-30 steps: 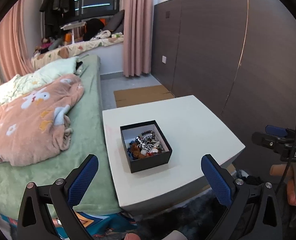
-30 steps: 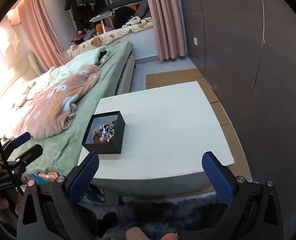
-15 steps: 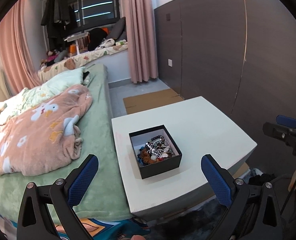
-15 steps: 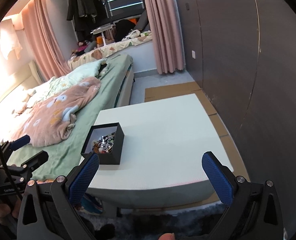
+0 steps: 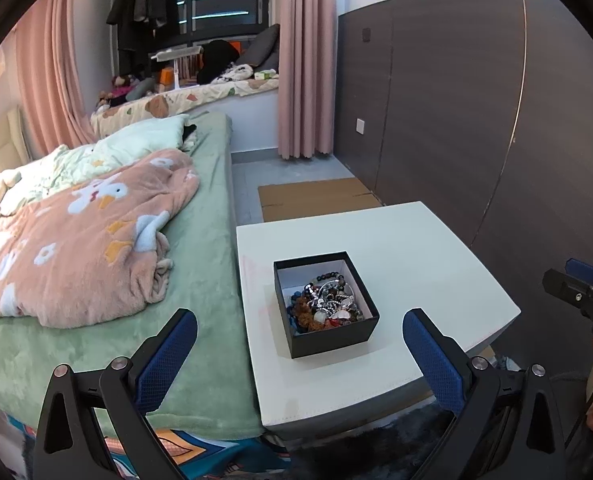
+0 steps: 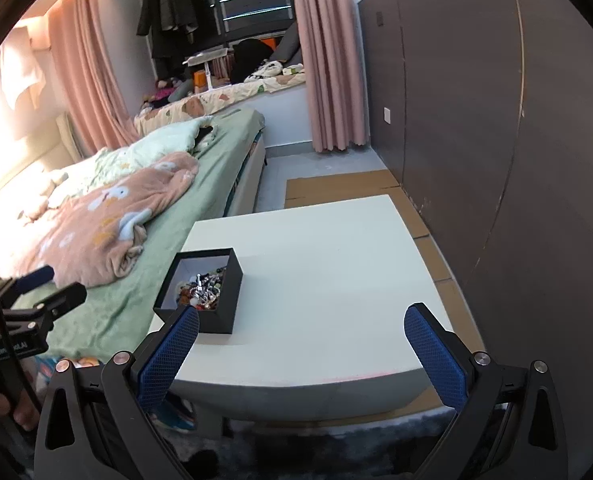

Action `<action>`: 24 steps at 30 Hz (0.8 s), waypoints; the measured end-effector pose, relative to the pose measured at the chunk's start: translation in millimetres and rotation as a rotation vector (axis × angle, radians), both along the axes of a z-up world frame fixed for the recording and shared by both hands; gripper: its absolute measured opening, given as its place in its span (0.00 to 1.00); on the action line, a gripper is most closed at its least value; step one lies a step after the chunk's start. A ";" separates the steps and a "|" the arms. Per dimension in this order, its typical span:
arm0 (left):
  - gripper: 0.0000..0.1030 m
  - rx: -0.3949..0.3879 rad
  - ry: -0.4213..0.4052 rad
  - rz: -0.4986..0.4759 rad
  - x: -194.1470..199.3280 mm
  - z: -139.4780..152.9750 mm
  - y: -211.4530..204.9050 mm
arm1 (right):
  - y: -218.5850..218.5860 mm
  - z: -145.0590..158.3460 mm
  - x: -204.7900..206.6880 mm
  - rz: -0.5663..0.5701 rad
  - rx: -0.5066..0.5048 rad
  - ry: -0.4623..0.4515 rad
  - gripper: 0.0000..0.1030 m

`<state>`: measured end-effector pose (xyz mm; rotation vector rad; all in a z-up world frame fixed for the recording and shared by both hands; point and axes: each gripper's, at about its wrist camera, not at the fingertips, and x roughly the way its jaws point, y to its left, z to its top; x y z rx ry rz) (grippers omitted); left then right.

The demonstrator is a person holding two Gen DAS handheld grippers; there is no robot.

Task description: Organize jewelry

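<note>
At the bottom of each wrist view, the tongs fill the foreground. The left tongs (image 5: 299,340) stand wide apart, holding nothing and touching nothing; their fingers (image 5: 167,356) are black plastic arms faced with blue, cross-hatched rubber pads. The right tongs (image 6: 301,344) are spread just as wide and also empty, with the same blue textured pads on their fingers (image 6: 434,356); in that view the left-hand finger overlaps the near corner of the box, though I cannot tell whether it touches it.

Just beyond the tongs stands a low square table (image 5: 416,248) with a smooth, glossy white top and rounded edges. On its left part, near the bed side, sits an open black box (image 5: 328,336), square and matte, with a white lining. Inside it lies a tangled heap of jewelry (image 5: 326,306): dark round beads, reddish-brown beads and shiny silver pieces, piled toward the near side.

Left of the table runs a bed (image 5: 200,280) under a soft green plush cover, with a crumpled fleecy pink blanket (image 5: 76,248) printed with ducks and flowers. Past the table, flat brown cardboard (image 5: 316,198) lies on the grey floor. To the right rises a dark brown panelled wall (image 5: 476,120). Farthest back, pink pleated curtains (image 5: 302,60) hang beside a dark window.
</note>
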<state>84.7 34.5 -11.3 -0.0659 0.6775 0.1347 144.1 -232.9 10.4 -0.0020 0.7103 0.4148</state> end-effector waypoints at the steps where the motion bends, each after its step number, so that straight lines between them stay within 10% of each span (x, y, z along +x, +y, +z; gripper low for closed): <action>1: 1.00 0.000 -0.002 0.002 -0.8 0.4 -0.2 | -0.9 0.0 0.0 -0.002 0.005 0.001 1.00; 24: 1.00 -0.057 0.016 -0.004 1.2 0.0 9.4 | 1.7 0.6 -0.2 -0.023 -0.008 0.009 1.00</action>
